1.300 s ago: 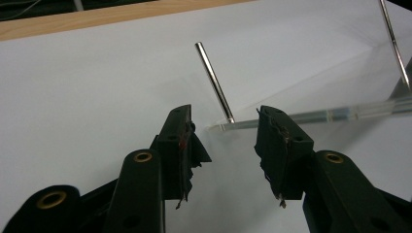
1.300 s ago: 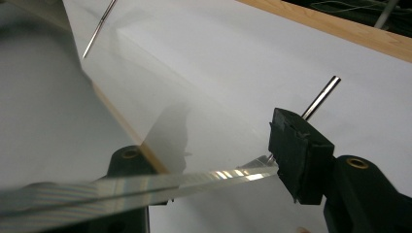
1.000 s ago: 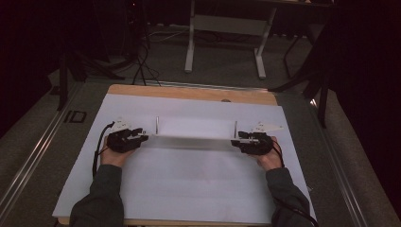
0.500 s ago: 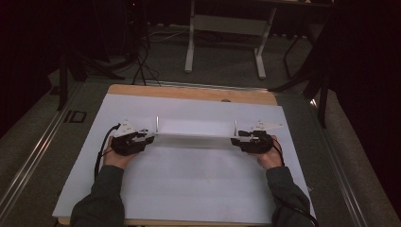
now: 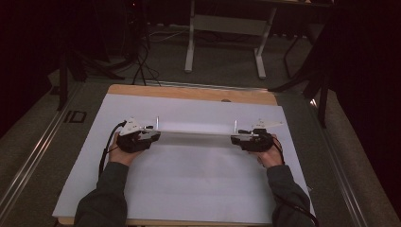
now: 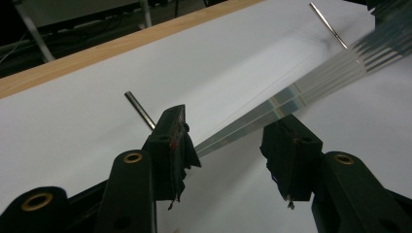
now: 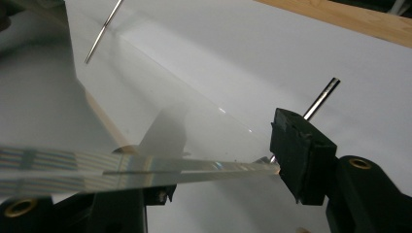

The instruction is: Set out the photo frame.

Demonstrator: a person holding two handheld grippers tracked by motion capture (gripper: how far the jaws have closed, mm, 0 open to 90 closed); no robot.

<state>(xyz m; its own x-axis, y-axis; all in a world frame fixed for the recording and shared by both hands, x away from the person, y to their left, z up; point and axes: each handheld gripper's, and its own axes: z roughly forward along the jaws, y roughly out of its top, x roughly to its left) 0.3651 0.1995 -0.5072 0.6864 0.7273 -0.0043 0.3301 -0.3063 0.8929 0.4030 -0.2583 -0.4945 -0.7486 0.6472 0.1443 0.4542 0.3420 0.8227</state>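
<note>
While spread open at each end of the clear strip (image 5: 195, 138), left claw (image 5: 153, 136) and right claw (image 5: 235, 138), low over the white desk (image 5: 189, 189).

Dark grey-green long sleeves (image 5: 105, 198) run up behind two black two-jaw grippers (image 5: 154, 135) (image 5: 235, 138), each with brass-ringed screw holes, a pale top plate and a trailing black cable (image 5: 105, 149).

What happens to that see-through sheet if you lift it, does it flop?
The clear sheet probably stays fairly stiff: it spans straight between the left tool and right tool without sagging. Its glossy, reflective surface looks slippery. It looks thin, so probably light and maybe easy to crack.
</note>
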